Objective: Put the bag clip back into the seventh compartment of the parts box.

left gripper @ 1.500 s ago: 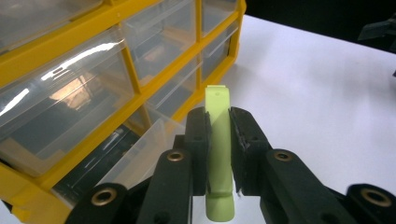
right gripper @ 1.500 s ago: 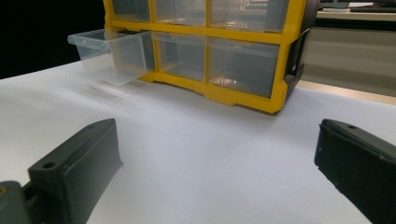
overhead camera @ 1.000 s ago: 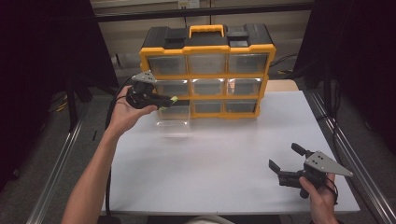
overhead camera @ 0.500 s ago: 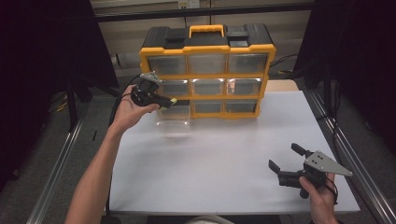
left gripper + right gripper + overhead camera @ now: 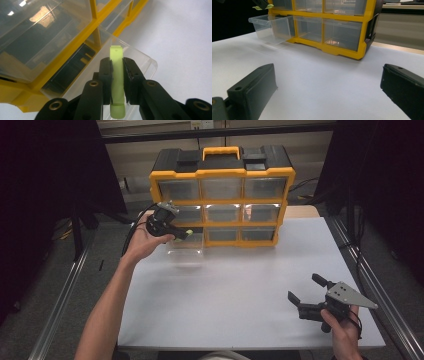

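A yellow and black drawer cabinet (image 5: 222,172) stands at the back of the white table (image 5: 240,285). Its bottom-left clear drawer (image 5: 185,247) is pulled out and open (image 5: 272,27). My left gripper (image 5: 189,234) hovers just above that drawer, shut on a light green flat piece (image 5: 117,75) that sticks out past the jaw tips (image 5: 263,7). The open drawer (image 5: 135,60) lies directly below the piece. My right gripper (image 5: 306,290) rests low near the table's front right, open with nothing between its fingers (image 5: 253,86).
The cabinet's other clear drawers (image 5: 262,212) are pushed in. Metal rails (image 5: 65,285) run along both sides of the table. A cable (image 5: 135,222) trails from the left gripper. Bare table surface lies between the two grippers.
The left gripper with the green piece has edged slightly right and down toward the open drawer. The right gripper has stayed still.
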A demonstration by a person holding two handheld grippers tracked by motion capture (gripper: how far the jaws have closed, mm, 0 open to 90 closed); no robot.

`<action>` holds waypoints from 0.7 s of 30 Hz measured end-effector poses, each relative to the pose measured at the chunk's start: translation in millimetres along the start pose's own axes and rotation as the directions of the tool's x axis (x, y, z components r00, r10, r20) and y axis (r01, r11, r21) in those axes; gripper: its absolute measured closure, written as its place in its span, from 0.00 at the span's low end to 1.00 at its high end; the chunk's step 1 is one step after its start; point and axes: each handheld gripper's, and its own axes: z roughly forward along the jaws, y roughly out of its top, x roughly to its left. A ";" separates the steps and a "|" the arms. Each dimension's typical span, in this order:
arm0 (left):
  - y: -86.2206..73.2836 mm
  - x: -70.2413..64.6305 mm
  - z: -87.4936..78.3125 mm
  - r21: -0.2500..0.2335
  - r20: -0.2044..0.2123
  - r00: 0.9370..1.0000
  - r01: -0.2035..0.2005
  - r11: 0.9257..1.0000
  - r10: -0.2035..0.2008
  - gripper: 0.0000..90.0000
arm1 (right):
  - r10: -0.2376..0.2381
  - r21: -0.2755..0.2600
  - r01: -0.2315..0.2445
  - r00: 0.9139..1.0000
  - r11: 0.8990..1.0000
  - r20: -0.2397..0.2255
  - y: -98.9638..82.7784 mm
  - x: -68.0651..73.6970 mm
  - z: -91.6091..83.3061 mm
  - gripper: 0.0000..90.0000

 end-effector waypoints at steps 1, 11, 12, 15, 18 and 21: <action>-0.4 1.1 0.1 0.019 0.009 1.000 -0.018 1.000 0.018 0.87 | 0.003 0.002 -0.003 1.000 1.000 -0.001 0.1 -0.1 -0.6 0.00; -4.2 -1.7 16.1 0.011 0.015 1.000 0.023 1.000 -0.023 0.87 | -0.001 0.003 0.001 1.000 1.000 0.000 0.3 0.6 -0.5 0.00; -4.7 -1.9 16.2 0.022 0.018 0.999 0.026 0.999 -0.026 0.87 | 0.000 0.003 0.000 1.000 1.000 0.000 0.3 0.4 -0.5 0.00; -6.2 -0.7 18.4 0.018 0.016 0.999 0.029 0.999 -0.029 0.87 | -0.004 0.002 0.004 1.000 1.000 -0.002 0.2 0.1 -0.8 0.00; -7.8 -0.8 21.7 0.018 0.014 1.000 0.026 1.000 -0.026 0.87 | -0.004 0.001 0.004 1.000 1.000 -0.001 0.2 0.6 -0.8 0.00; -9.4 -2.3 25.3 0.016 0.019 0.999 0.036 0.999 -0.037 0.87 | -0.005 0.003 0.005 1.000 1.000 0.000 0.0 0.4 -1.0 0.00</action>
